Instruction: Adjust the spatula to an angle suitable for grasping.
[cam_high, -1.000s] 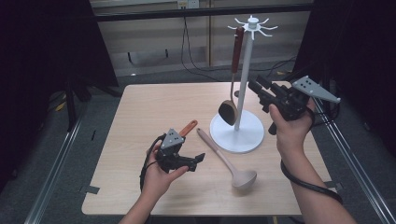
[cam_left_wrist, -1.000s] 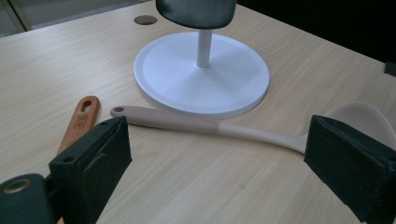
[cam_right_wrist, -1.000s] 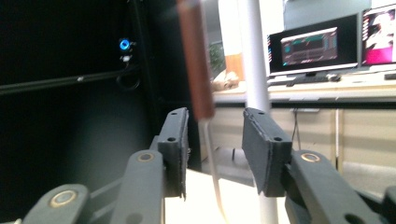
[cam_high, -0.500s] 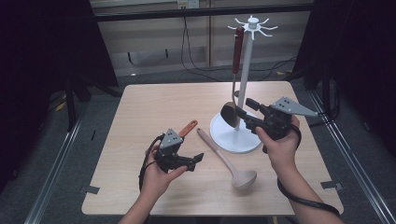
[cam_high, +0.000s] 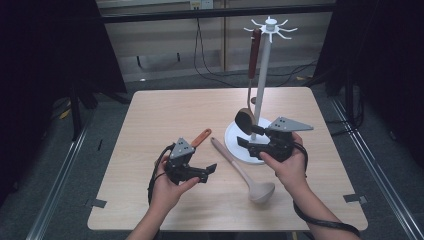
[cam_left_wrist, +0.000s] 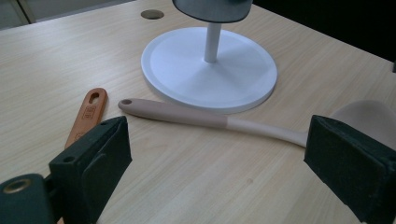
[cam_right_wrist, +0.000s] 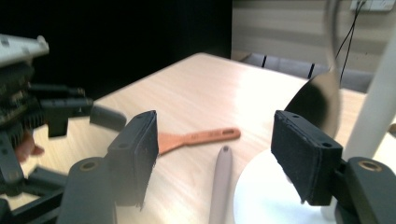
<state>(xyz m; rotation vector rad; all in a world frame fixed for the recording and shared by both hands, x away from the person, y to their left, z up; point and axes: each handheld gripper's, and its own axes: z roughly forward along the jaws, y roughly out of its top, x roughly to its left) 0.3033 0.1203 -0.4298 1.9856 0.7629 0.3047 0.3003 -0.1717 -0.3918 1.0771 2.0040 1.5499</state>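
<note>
A beige ladle (cam_high: 235, 165) lies on the table, its handle (cam_left_wrist: 187, 114) pointing toward the white stand's base (cam_high: 235, 150). An orange spatula handle (cam_high: 201, 137) lies just left of it. A dark ladle with a red-brown handle (cam_high: 254, 47) hangs from the stand. My left gripper (cam_high: 210, 170) rests open near the front, its jaws spread wide before the beige handle (cam_left_wrist: 219, 163). My right gripper (cam_high: 242, 142) hovers low over the base, pointing left. Its jaws have just been opening and hold nothing (cam_right_wrist: 217, 156); the beige handle (cam_right_wrist: 222, 186) lies below them.
The stand's pole (cam_high: 263, 75) rises right beside my right gripper, with the hanging dark bowl (cam_right_wrist: 317, 100) close to its right jaw. The wooden table (cam_high: 165, 115) has bare surface at the back left. Dark curtains and a floor rail surround it.
My right gripper has dropped from beside the stand's right down and leftward to just above the base, and its jaws stand wider. The left gripper has not moved.
</note>
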